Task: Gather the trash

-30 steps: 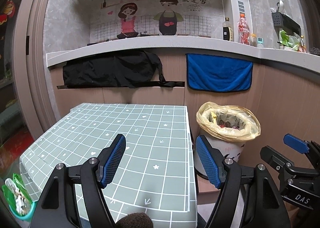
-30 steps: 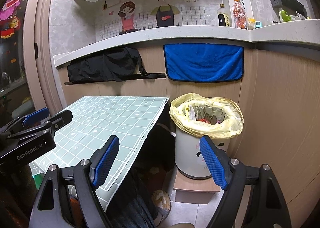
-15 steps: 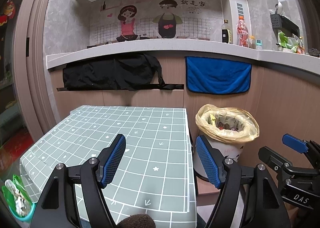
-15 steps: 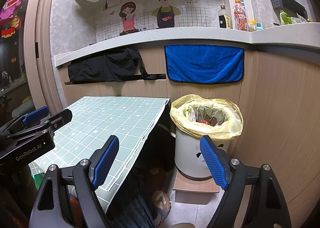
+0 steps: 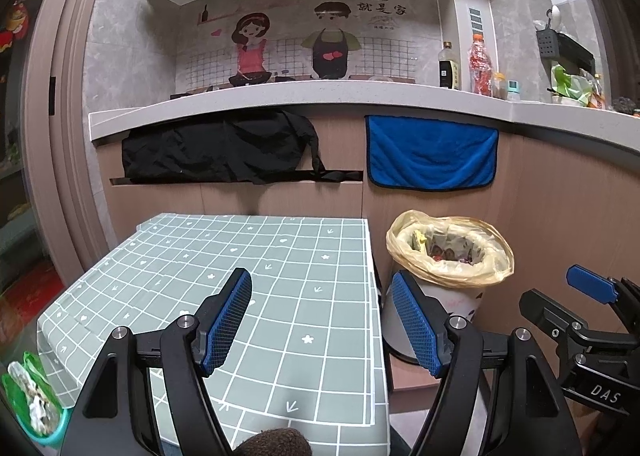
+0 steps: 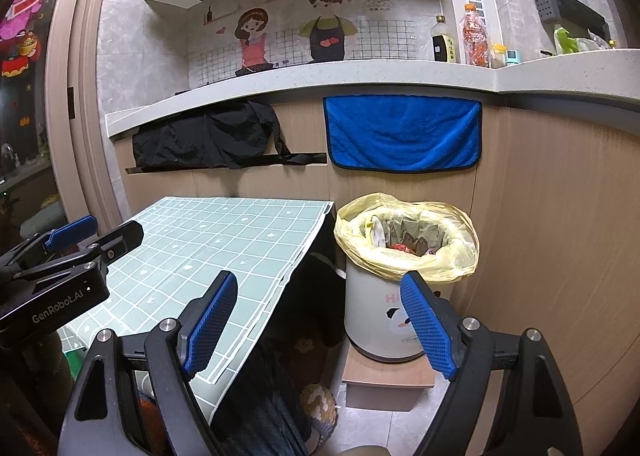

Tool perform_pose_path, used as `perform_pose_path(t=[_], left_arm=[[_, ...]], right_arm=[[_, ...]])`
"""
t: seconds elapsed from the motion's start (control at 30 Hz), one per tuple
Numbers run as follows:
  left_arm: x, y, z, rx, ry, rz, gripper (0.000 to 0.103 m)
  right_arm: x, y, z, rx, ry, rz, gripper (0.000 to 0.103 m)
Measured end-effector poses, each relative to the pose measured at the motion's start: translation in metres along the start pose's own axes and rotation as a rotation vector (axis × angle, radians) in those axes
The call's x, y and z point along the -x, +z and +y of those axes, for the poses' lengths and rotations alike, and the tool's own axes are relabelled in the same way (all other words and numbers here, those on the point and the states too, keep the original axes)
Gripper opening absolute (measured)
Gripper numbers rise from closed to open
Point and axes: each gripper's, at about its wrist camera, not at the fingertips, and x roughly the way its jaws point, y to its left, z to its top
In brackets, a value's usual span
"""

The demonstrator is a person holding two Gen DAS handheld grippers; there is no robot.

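Both tools are held level and point forward toward the far kitchen counter (image 5: 320, 95), side by side and apart. The left gripper (image 5: 320, 320) hovers above the near part of the table (image 5: 280, 256), which is covered by a grey-green checked cloth; its blue-padded fingers (image 5: 226, 320) are spread wide with nothing between them. The right gripper (image 6: 320, 320) hangs to the right of the table, over the gap between the table's right edge and the bin, its fingers (image 6: 426, 324) equally wide apart and empty. Each tool shows in the other's view: the right one at the right edge of the left view, the left one at the left edge of the right view.

The trash bin (image 6: 384, 320), white with a cartoon print, stands on a low wooden block (image 6: 386, 376) just right of the table, against the cabinet front. A yellow bag (image 6: 404, 252) lines it and folds over the rim; crumpled wrappers and scraps lie inside. A blue towel (image 6: 402, 135) hangs from the counter above the bin, and a black cloth (image 6: 208, 141) hangs to its left. At the near left, beside the table, a green bag (image 5: 30, 400) holds more scraps
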Motion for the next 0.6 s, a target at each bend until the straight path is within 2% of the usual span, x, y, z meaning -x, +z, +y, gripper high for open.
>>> perform_pose_path(t=[0.6], left_arm=[[-0.0009, 0.0001, -0.0021, -0.01, -0.011, 0.0, 0.073]], right_arm=[[0.0013, 0.0002, -0.0023, -0.002, 0.0, 0.004, 0.082]])
